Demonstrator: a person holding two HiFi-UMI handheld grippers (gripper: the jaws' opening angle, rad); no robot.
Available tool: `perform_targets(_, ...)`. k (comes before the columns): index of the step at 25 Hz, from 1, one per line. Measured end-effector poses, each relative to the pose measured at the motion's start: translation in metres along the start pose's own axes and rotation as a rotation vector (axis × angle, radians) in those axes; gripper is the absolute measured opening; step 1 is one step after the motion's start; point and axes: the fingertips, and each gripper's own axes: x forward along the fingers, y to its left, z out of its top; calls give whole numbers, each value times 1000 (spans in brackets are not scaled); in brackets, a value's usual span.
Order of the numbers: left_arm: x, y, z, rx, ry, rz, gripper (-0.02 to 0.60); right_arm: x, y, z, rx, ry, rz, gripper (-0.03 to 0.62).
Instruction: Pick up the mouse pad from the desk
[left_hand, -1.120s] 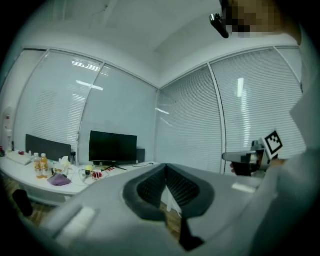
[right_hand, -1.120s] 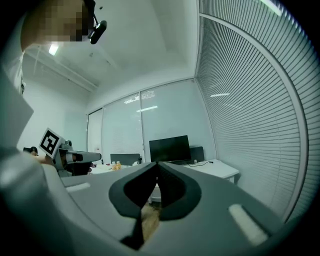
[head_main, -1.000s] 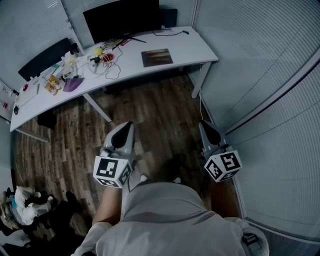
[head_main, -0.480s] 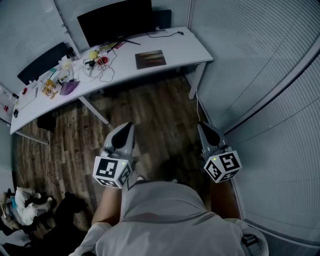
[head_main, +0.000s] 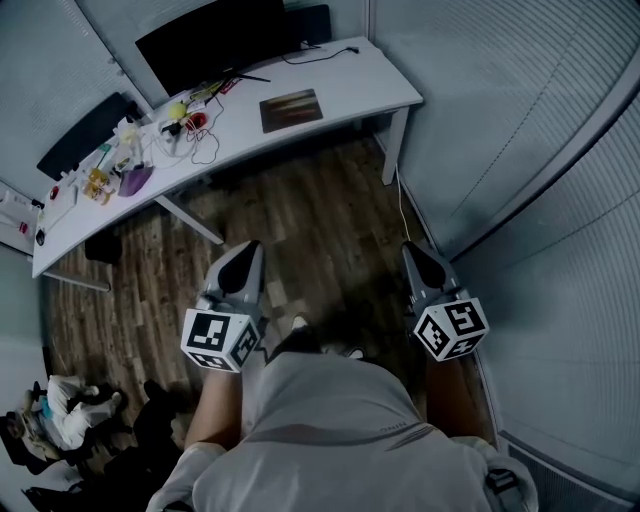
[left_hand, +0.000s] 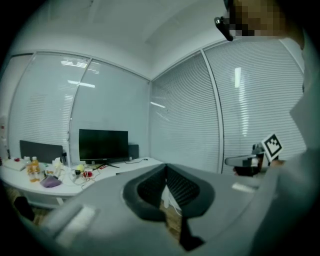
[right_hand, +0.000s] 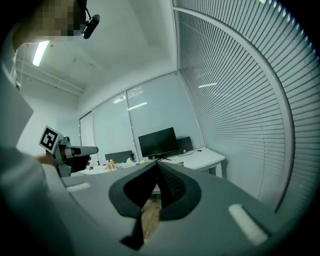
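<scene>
The mouse pad (head_main: 291, 109), a brownish rectangle, lies flat on the right half of the white desk (head_main: 370, 85), in front of the black monitor (head_main: 215, 45). Both grippers are held over the wooden floor, well short of the desk. My left gripper (head_main: 245, 256) is shut and holds nothing; its own view shows the jaws meeting at the left gripper's tip (left_hand: 165, 168). My right gripper (head_main: 414, 256) is shut and holds nothing as well, its pads closed together at the right gripper's tip (right_hand: 156, 164). Both point toward the desk.
Bottles, cables and a purple item (head_main: 135, 178) crowd the desk's left half. A dark chair back (head_main: 85, 125) stands behind it. Blind-covered walls (head_main: 520, 150) close in on the right, with a desk leg (head_main: 395, 150) and a floor cable (head_main: 405, 215) nearby. A heap of bags (head_main: 60, 410) lies at the lower left.
In the head view the desk and mouse pad have slid up and to the left, and the person's feet have stepped. Both grippers stay shut in front of the body.
</scene>
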Motion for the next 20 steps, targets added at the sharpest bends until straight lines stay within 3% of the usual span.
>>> perform_targets(5,37,14,-1,-2,-4,-30,0,27,-22,2,-1,6,-29,6)
perform_targets(12,95,70,8,-40,-29,-65,0,97,-32,29,-44,27,-60,6)
perform_targets(20,135,181,8,-91,-23,-39,0,218,-8,44,-77,66,-37,6)
